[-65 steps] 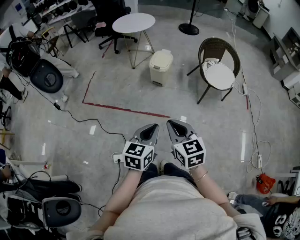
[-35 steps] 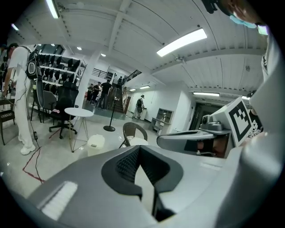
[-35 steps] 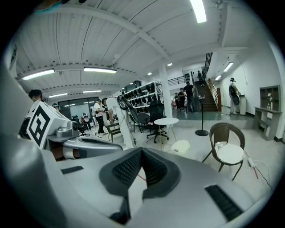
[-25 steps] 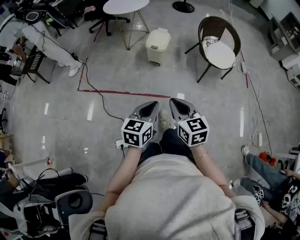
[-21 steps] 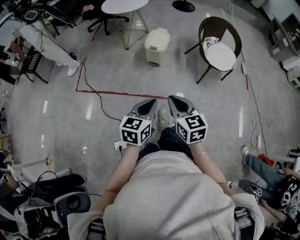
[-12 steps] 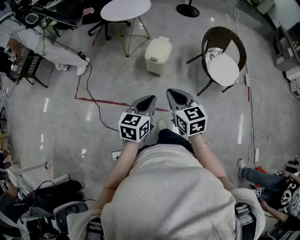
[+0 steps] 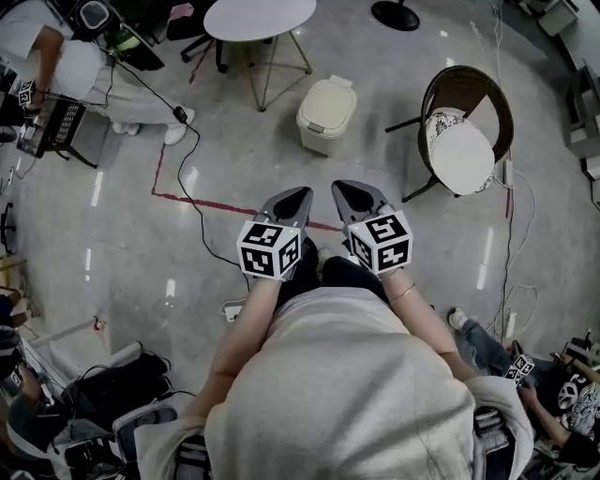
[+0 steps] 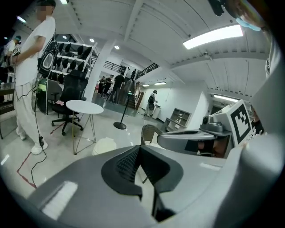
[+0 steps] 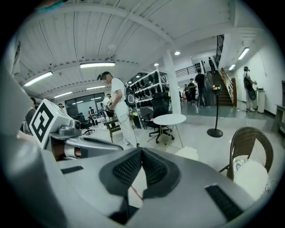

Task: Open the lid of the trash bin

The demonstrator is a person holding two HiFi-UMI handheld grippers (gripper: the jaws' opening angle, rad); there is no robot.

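Both grippers hang side by side in front of the person. The left gripper (image 7: 300, 195) has its fingers (image 8: 126, 164) pressed together tip to tip, holding nothing. The right gripper (image 7: 341, 187) is the same, its fingers (image 9: 129, 167) closed on air. The trash bin (image 7: 326, 114) stands on the floor (image 7: 422, 244) well ahead of them, beyond a red tape line (image 7: 225, 206) and just beside the round white table (image 7: 259, 19). Its cream lid (image 7: 329, 98) is down. Neither gripper touches it.

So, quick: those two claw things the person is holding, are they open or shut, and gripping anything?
Left gripper: closed, holding nothing.
Right gripper: closed, holding nothing.
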